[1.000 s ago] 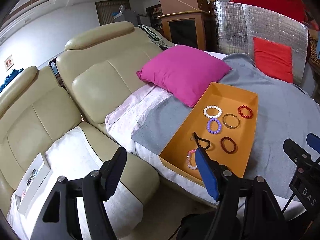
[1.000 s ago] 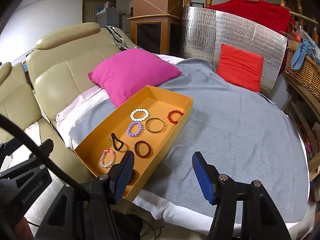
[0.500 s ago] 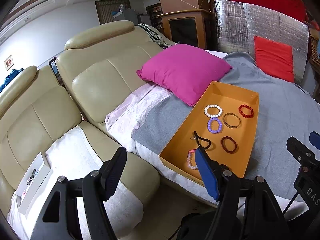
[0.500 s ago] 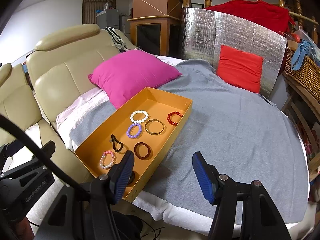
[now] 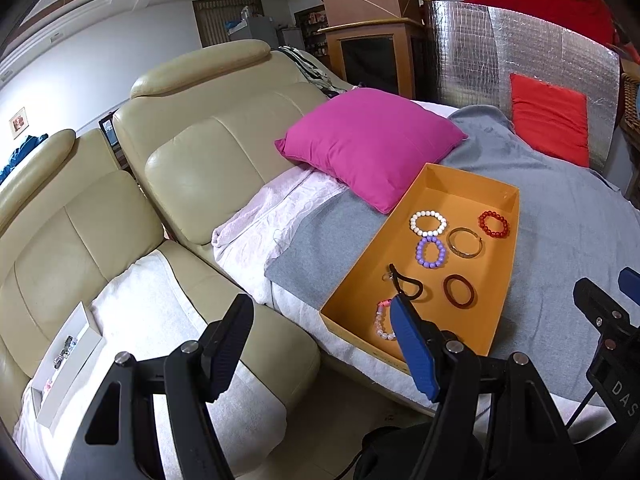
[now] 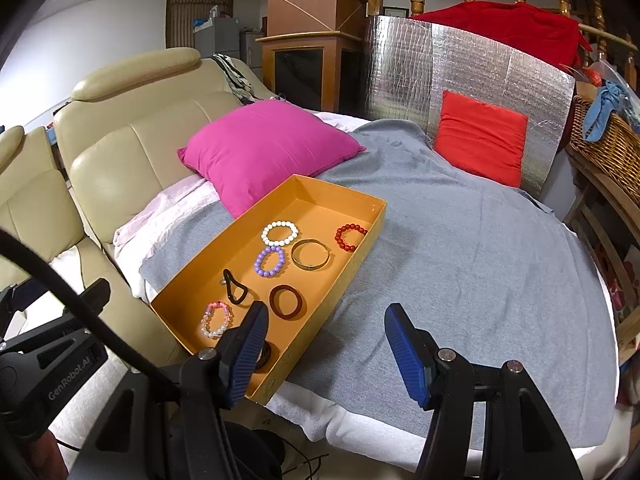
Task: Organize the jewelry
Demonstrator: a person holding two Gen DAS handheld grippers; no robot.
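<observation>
Blue-padded fingers of the left gripper (image 5: 324, 344) stand spread wide at the bottom of the left wrist view, pinching nothing and touching nothing; the right-hand pad overlaps, in the picture, the near end of the orange tray (image 5: 508, 280). The right gripper (image 6: 324, 350) in the right wrist view is likewise spread and empty, hanging over the tray's near corner and the grey blanket (image 6: 480, 260). Inside the tray, at frame centre, lie the jewelry pieces: a white bead bracelet (image 6: 280, 233), a purple bead bracelet (image 6: 269, 261), a metal bangle (image 6: 311, 254), a red bead bracelet (image 6: 349, 236), a dark brown bangle (image 6: 285, 301), a black loop (image 6: 234, 291) and a pink bead bracelet (image 6: 216, 320). A magenta pillow (image 6: 268, 148) touches the tray's far left edge.
</observation>
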